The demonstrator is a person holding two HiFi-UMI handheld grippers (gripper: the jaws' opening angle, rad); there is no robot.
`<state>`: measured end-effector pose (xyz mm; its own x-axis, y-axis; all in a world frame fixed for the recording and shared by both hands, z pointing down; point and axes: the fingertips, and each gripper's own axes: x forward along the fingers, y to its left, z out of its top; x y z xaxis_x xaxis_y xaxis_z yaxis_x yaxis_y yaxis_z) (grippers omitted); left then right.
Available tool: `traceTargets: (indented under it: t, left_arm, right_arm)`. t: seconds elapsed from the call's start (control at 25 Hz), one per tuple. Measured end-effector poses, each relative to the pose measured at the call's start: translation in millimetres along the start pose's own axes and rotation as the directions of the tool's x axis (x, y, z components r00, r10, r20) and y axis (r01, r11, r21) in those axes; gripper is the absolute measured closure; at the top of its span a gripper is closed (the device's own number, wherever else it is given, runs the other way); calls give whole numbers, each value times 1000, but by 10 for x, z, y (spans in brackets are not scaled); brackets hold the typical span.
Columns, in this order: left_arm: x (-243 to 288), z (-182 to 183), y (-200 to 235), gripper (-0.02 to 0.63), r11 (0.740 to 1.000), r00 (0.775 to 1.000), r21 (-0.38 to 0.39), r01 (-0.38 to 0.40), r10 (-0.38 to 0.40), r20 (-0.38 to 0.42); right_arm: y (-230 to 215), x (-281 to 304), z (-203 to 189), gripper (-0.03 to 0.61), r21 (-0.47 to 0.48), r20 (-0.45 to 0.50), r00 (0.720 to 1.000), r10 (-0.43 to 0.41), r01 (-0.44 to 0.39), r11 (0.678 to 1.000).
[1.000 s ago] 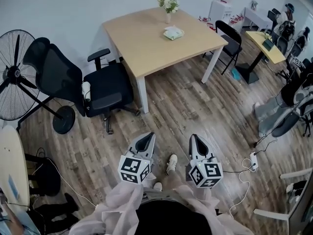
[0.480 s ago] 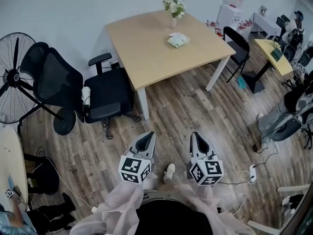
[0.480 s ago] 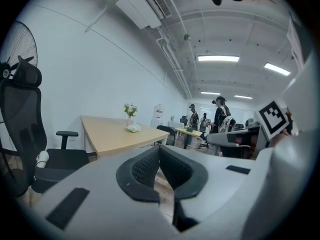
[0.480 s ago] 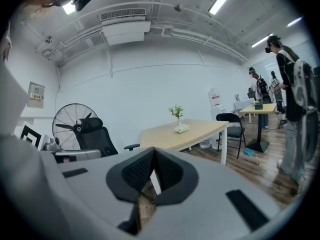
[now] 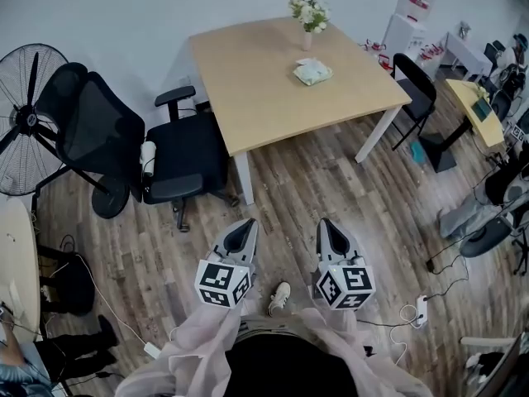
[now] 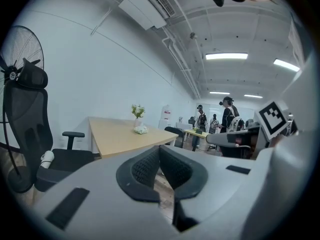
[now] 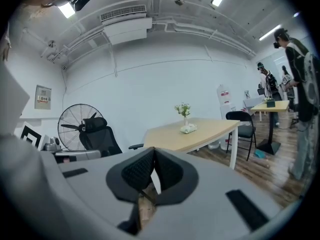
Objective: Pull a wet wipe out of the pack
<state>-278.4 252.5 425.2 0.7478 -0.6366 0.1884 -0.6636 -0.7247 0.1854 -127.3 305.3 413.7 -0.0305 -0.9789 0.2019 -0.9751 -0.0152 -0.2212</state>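
Both grippers have come forward with the person over the wood-plank floor [image 5: 331,188], and the light wooden table with white legs [image 5: 264,81] now sits a little lower and further right in the head view than a second ago. On that table's far part lies the pale green and white soft pack of wet wipes [image 5: 313,73], well apart from both tools; it is too small to tell whether a wipe pokes out of its top. Just behind it stands a small white vase [image 5: 307,41] holding a bunch of white flowers with green leaves [image 5: 308,11]. The left gripper [image 5: 246,223] has its black ribbed pads pressed together at the tips with nothing between them, and the right gripper [image 5: 325,222] is likewise closed and empty. A black mesh office chair [image 5: 178,155] stands beside the table's near left corner, with a black pedestal fan [image 5: 25,122] further left.
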Motion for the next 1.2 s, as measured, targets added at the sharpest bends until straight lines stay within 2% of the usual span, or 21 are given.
traceTargets:
  t: [0.36, 0.8, 1.2]
  left_arm:
    - [392, -5, -93, 603, 1000, 1000, -10, -26, 26, 7]
    - [659, -25, -245, 603, 1000, 1000, 5, -12, 12, -12]
    - [1164, 102, -237, 603, 1000, 1000, 14, 17, -17, -6]
  right_arm:
    - [-299, 212, 41, 569, 9, -8, 999, 41, -41, 999]
    - [-490, 302, -25, 568, 42, -21, 998, 57, -56, 998]
    - [-736, 620, 117, 568, 34, -15, 998, 59, -59, 998]
